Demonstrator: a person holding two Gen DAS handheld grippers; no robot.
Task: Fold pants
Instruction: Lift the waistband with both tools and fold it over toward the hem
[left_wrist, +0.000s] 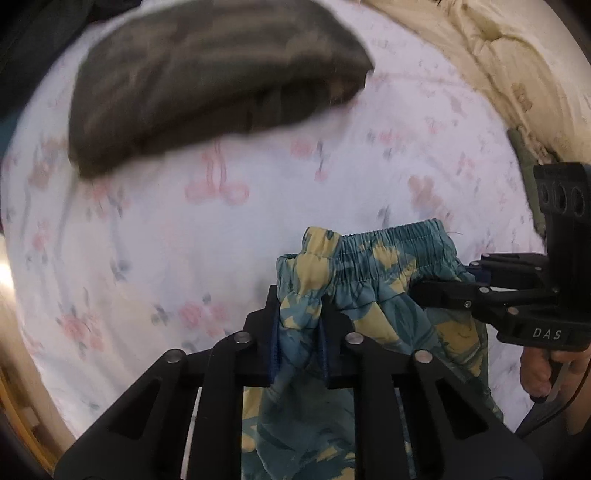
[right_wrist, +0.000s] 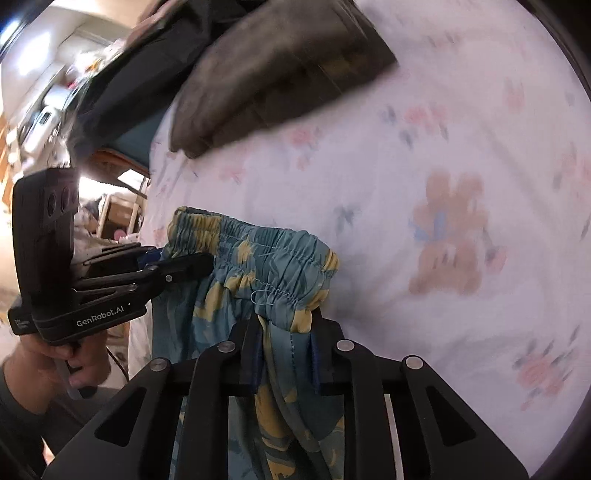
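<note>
The teal and yellow floral pants (left_wrist: 373, 273) hang by their elastic waistband above the bed. My left gripper (left_wrist: 301, 314) is shut on one end of the waistband. My right gripper (left_wrist: 439, 286) comes in from the right and is shut on the other end. In the right wrist view my right gripper (right_wrist: 286, 332) pinches the waistband of the pants (right_wrist: 266, 266), and my left gripper (right_wrist: 192, 264) clamps the far end at the left. The legs hang down out of view below the jaws.
A white bedsheet with pink flowers (left_wrist: 184, 240) covers the bed below. A folded dark olive garment (left_wrist: 207, 81) lies at the far side, also in the right wrist view (right_wrist: 280, 66). A cream quilt (left_wrist: 517, 66) is bunched at the upper right. Room furniture (right_wrist: 44, 122) shows past the bed's left edge.
</note>
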